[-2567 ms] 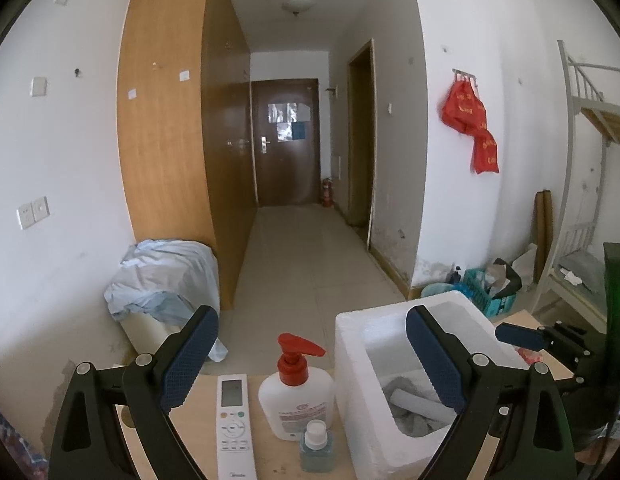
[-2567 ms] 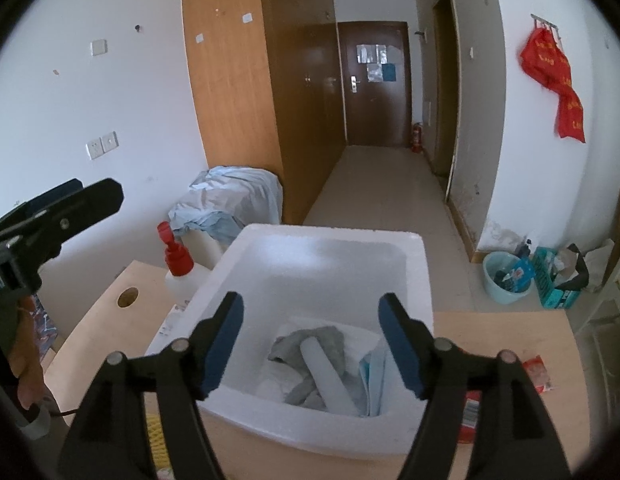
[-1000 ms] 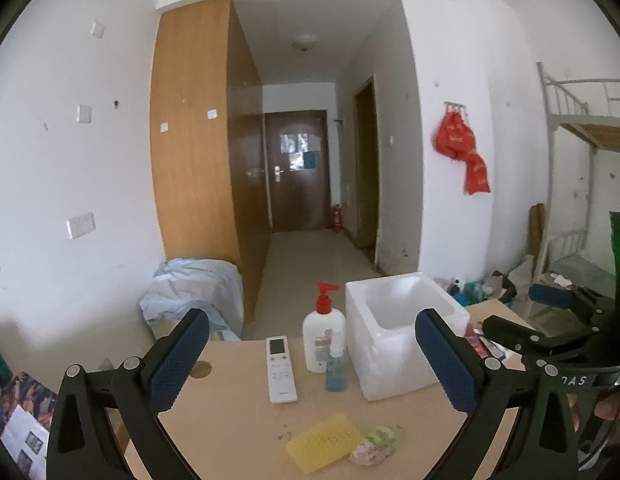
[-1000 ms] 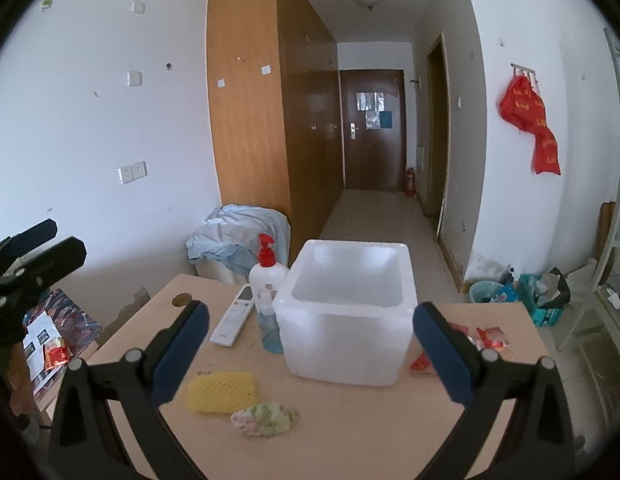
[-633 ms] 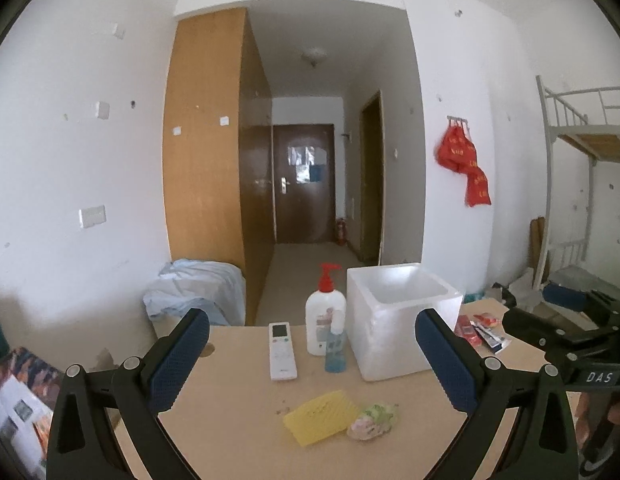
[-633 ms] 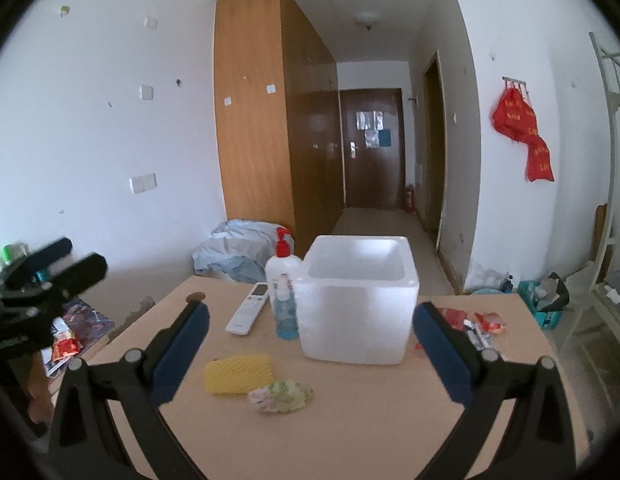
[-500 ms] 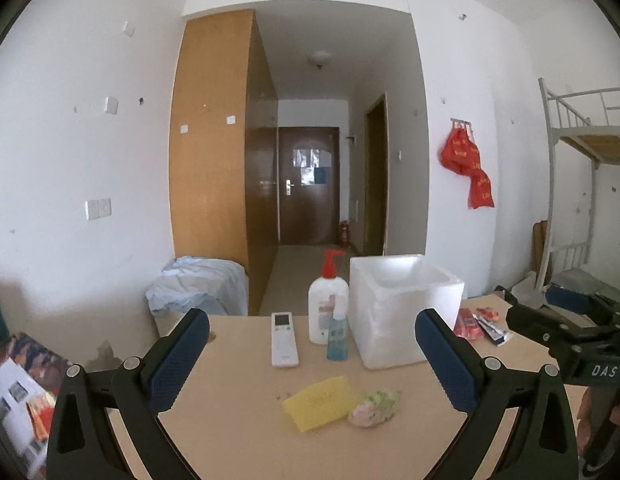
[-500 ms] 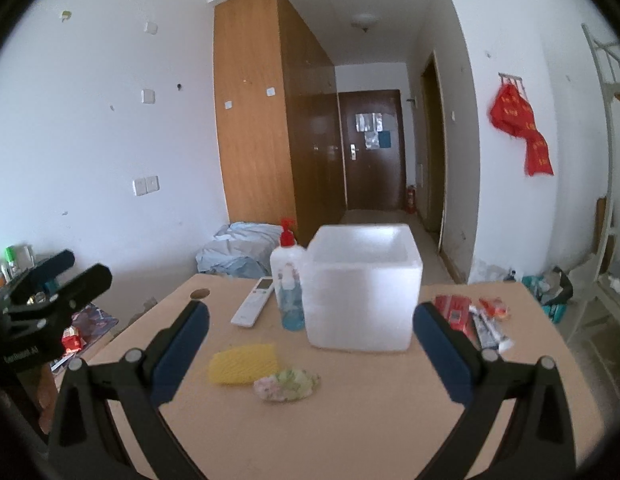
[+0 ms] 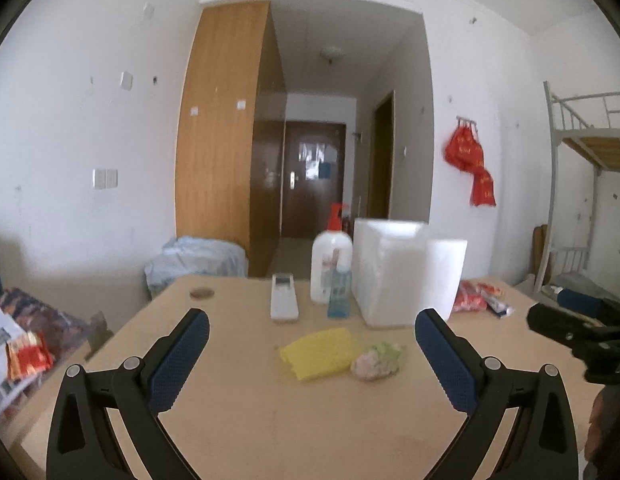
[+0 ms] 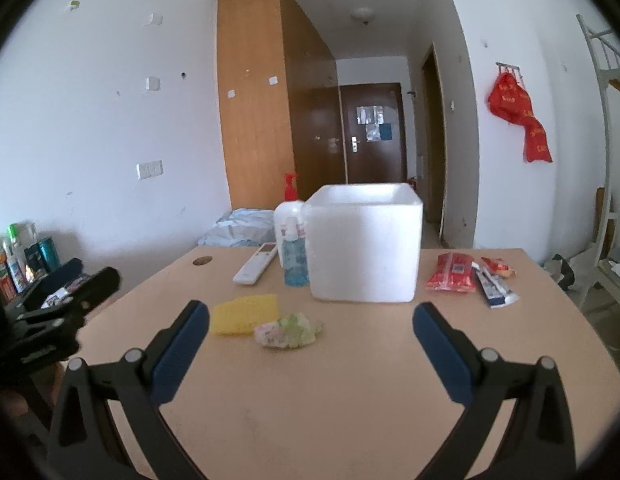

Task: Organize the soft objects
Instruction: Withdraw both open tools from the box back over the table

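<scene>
A yellow sponge (image 9: 317, 352) (image 10: 246, 313) lies on the wooden table (image 9: 294, 432) (image 10: 349, 392), touching a crumpled pale green and pink cloth (image 9: 377, 361) (image 10: 288, 331) on its right. Behind them stands a white foam box (image 9: 405, 278) (image 10: 363, 242); its inside is hidden from this low angle. My left gripper (image 9: 311, 354) is open and empty, a short way in front of the sponge and cloth. Over the near table my right gripper (image 10: 311, 346) hangs open and empty, in front of the cloth.
Left of the box stand a pump bottle (image 9: 331, 258) (image 10: 289, 210), a small blue bottle (image 9: 339, 286) (image 10: 296, 258) and a white remote (image 9: 284, 297) (image 10: 256, 268). Red packets and a tube (image 10: 469, 276) (image 9: 481, 298) lie to its right. A bunk frame (image 9: 581, 200) stands far right.
Both grippers have pulled back from the foam box and dropped lower. The sponge and cloth on the table have come into view. Both grippers stay open.
</scene>
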The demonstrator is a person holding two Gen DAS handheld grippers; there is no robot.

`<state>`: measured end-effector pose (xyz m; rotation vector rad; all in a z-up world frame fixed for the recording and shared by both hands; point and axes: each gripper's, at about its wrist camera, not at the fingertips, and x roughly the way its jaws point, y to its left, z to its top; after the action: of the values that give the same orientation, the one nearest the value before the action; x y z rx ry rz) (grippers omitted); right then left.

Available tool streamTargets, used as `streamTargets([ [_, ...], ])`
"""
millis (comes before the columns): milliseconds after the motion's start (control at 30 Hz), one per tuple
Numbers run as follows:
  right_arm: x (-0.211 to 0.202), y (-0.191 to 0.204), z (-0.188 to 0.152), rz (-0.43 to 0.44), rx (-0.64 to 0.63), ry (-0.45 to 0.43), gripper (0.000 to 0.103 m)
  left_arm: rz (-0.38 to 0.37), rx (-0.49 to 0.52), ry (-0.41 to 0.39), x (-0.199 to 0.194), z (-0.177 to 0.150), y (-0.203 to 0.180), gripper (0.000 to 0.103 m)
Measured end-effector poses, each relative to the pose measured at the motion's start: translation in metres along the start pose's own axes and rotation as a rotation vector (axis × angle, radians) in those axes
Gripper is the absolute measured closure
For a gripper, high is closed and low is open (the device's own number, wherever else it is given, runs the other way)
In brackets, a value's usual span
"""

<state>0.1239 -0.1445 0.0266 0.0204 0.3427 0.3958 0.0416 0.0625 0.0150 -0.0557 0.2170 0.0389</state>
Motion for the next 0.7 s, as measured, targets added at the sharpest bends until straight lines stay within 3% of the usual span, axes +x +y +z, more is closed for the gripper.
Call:
streamTargets([
  [200, 0.007, 0.004, -0.013, -0.009, -0.006, 0.037, 0.000, 0.008, -0.036, 0.079, 0.010, -0.024, 0.005, 0.000],
  [700, 0.038, 0.007, -0.003, 0.005, -0.021, 0.124, 0.000, 0.018, -0.044, 0.160, 0.045, -0.020, 0.008, 0.000],
])
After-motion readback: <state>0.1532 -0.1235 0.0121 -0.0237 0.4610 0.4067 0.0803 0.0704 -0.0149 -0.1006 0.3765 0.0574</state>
